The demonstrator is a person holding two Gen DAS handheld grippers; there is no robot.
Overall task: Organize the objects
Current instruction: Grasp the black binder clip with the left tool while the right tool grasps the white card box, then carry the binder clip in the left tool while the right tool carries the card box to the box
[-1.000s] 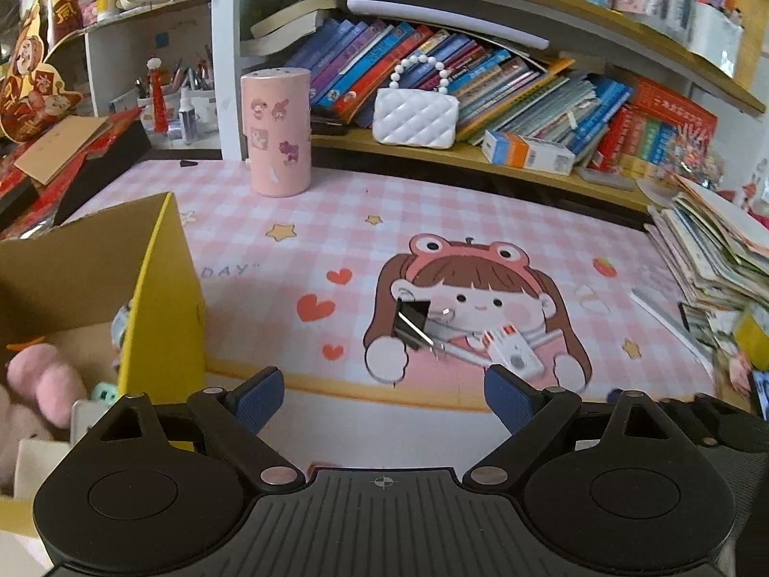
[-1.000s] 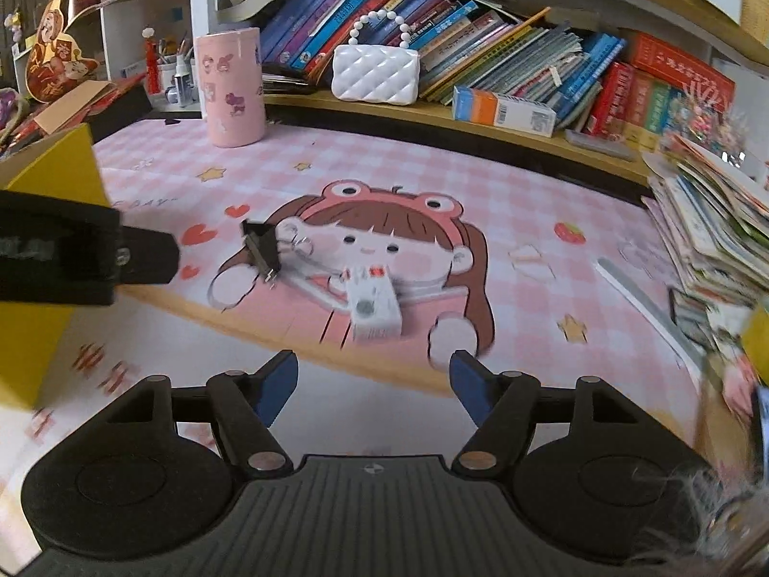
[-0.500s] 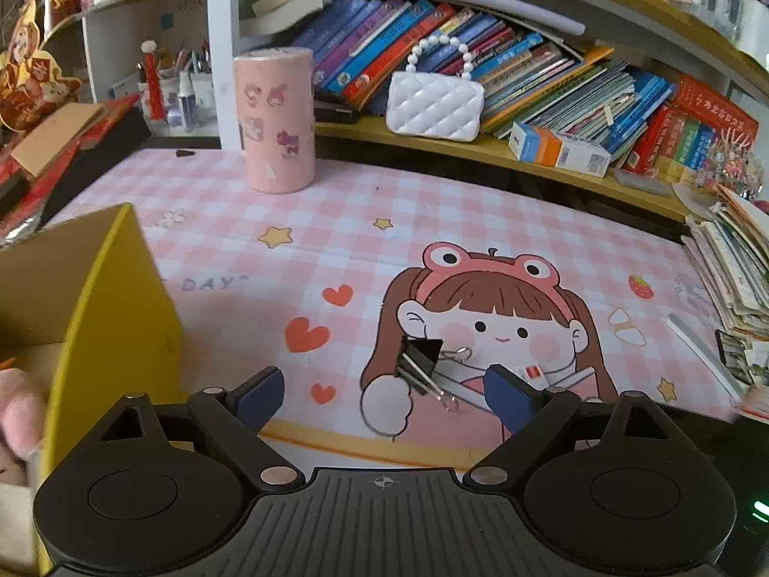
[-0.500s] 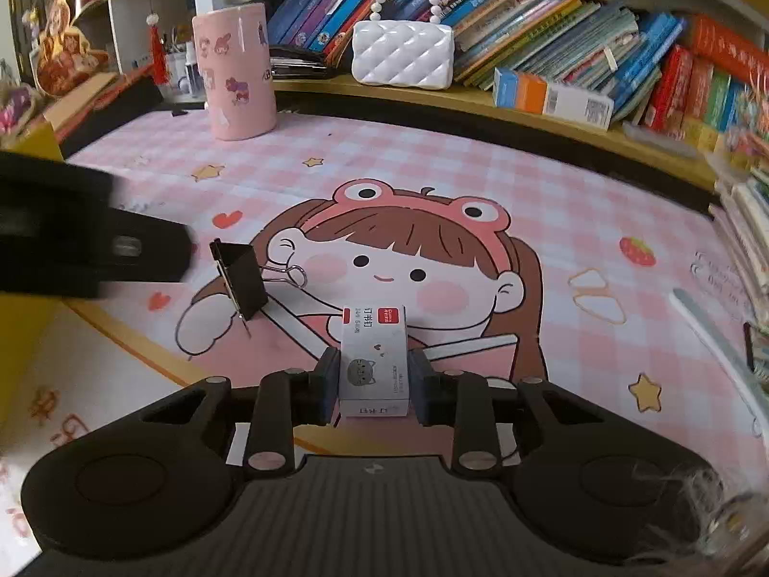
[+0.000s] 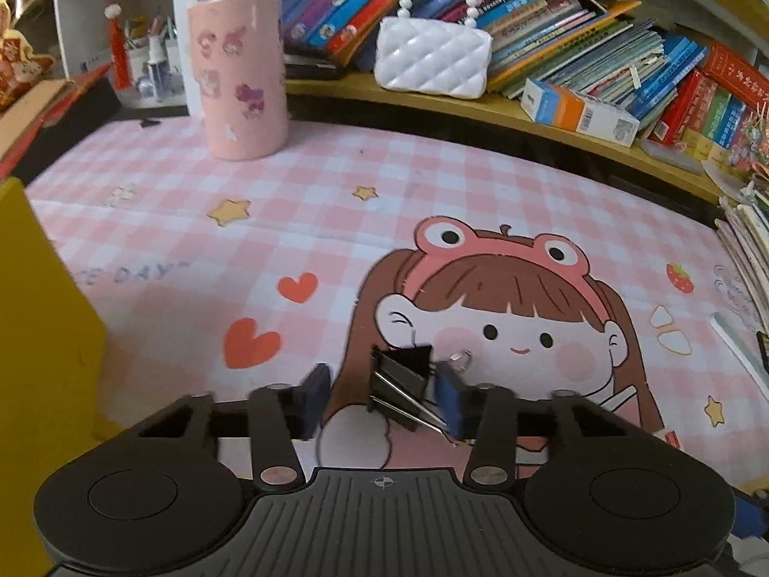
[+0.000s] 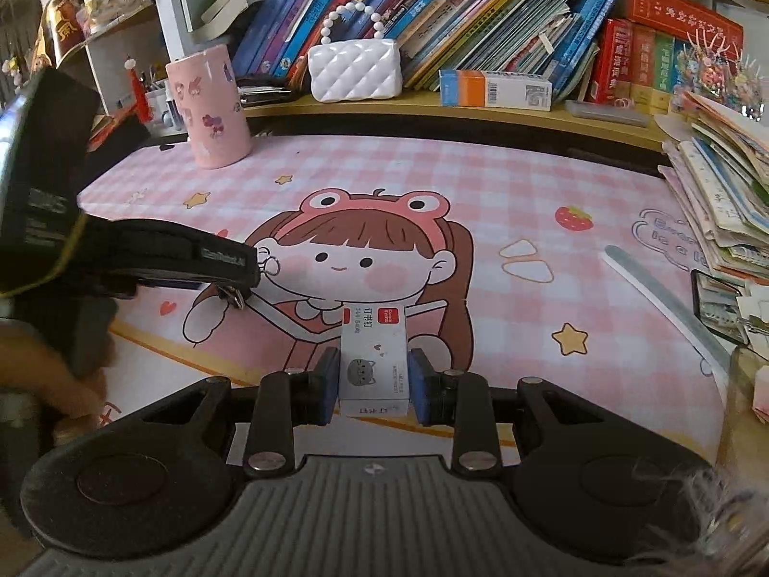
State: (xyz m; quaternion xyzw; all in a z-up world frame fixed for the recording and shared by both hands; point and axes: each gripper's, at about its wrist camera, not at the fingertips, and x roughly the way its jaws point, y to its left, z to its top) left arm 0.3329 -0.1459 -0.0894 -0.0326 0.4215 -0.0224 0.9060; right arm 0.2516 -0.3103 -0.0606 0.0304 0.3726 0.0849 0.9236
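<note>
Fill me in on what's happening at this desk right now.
A person is tidying a desk with a handheld gripper in each hand. The right gripper is shut on a small white staple box lying on the pink cartoon mat. The left gripper is closing around a black binder clip; one pad touches it, the other has not reached it yet.

Pink-and-white checked mat (image 5: 432,182), black binder clip (image 5: 401,375), white staple box (image 6: 375,360), yellow box (image 5: 43,336), blue-padded black claws.
</note>
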